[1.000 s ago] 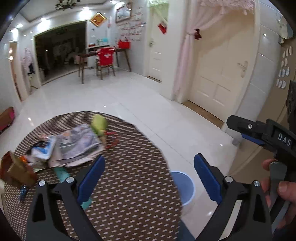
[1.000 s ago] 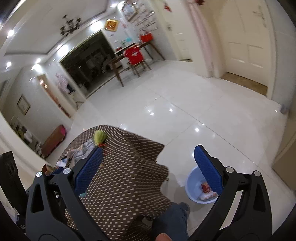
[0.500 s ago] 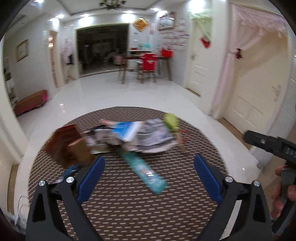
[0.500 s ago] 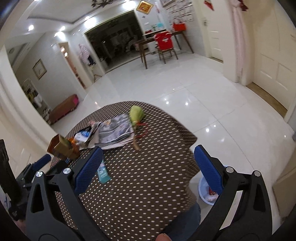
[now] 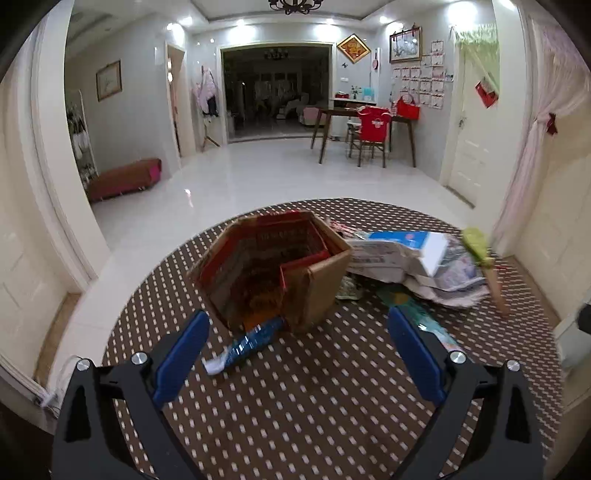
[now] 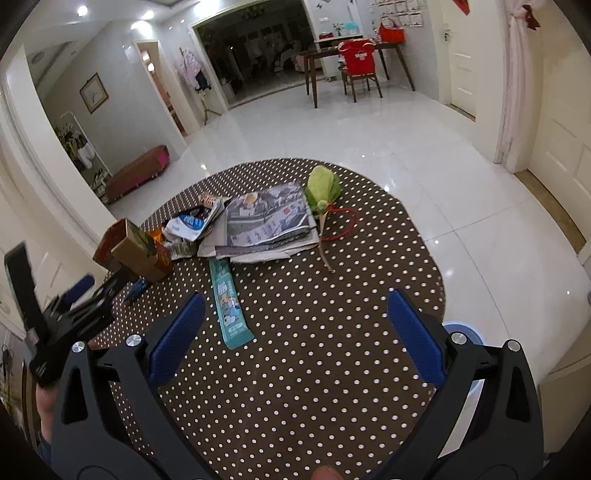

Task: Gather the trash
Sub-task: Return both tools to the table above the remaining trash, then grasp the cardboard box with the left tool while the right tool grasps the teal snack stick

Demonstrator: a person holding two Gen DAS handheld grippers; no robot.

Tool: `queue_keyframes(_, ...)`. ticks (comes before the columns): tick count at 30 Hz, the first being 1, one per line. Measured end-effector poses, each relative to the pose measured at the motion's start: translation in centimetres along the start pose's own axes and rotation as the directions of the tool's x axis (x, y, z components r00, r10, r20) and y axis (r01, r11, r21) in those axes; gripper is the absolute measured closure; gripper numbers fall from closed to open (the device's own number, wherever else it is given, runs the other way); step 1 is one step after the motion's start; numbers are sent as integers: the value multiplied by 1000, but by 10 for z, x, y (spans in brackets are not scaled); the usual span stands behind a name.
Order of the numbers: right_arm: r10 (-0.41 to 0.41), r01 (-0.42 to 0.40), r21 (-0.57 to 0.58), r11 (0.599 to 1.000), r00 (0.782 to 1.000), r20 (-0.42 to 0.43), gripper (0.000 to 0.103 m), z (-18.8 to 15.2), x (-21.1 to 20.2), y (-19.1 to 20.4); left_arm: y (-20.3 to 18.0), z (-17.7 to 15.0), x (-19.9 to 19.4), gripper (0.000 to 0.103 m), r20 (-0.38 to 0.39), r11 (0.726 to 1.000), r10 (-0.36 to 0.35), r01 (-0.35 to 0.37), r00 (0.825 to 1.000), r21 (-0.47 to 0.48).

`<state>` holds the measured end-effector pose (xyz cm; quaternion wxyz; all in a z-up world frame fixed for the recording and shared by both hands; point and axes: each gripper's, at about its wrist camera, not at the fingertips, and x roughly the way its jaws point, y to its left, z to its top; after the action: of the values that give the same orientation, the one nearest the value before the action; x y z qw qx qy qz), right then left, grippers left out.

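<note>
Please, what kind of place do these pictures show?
Most likely a home, an open hall or dining room: a glossy tiled floor, a dining table with a red-covered chair, and a chandelier.

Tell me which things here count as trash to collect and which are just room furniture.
For the job: cardboard box, blue wrapper, teal wrapper, newspapers, green leaf, blue bin, left hand-held gripper.

Just there: dotted table, red chair, bench.
</note>
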<state>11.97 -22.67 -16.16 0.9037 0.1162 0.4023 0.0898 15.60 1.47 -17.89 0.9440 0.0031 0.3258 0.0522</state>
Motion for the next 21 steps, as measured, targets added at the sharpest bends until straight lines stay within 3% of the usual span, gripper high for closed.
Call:
queue_keyframes(4, -11, 10, -21, 1000, 1000, -27, 6, -3, 9, 3, -2, 4, 30, 8, -32, 999, 39, -40, 999, -6)
queue_keyframes(7, -17, 15, -33, 999, 999, -51, 6, -5, 19, 5, -1, 8, 44, 10, -40, 999, 17, -18, 999, -30)
queue_keyframes(8, -16, 14, -40, 999, 998, -61, 6, -6, 23, 6, 0, 9, 46, 16, -36, 999, 5, -7, 999, -38)
queue_keyframes(9, -15, 11, -47, 999, 997, -69, 6, -6, 26, 6, 2, 9, 50, 43, -44, 999, -7, 5, 999, -44)
queue_keyframes(10, -12, 8, -58, 998, 997, -81, 6, -6, 32, 9, 4, 10, 58, 61, -79, 998, -41, 36, 996, -56)
queue_keyframes(17, 25, -54, -180, 982, 987, -158, 7, -8, 73, 45, 15, 8, 49, 64, -46, 994, -92, 89, 995, -70)
queue_keyframes(21, 34, -86, -264, 961, 980, -196, 26, -8, 98, 71, 22, 2, 27, 64, -2, 993, -99, 99, 995, -61)
